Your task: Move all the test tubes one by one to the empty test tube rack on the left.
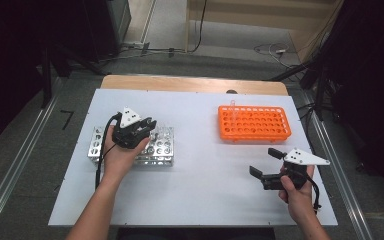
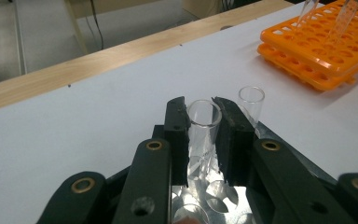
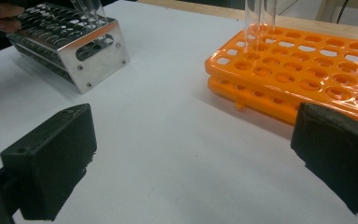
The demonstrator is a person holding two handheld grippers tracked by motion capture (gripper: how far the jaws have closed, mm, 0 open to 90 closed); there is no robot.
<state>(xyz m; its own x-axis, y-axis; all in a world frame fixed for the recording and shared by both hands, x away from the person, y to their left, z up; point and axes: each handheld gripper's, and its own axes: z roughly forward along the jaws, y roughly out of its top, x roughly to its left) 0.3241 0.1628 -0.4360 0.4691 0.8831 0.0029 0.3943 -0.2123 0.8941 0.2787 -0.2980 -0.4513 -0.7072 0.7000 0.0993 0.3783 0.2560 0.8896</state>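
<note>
At the table's near right, the right gripper [image 1: 264,169] hovers with jaws wide apart. Farther left, the left gripper [image 2: 204,122] clamps a clear test tube [image 2: 203,122] over the metal rack [image 1: 162,148]; the orange rack [image 1: 253,123] lies beyond.

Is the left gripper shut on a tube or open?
Shut on it. In the left gripper view the left gripper has both pads pressed against a clear tube standing upright over the metal rack.
</note>
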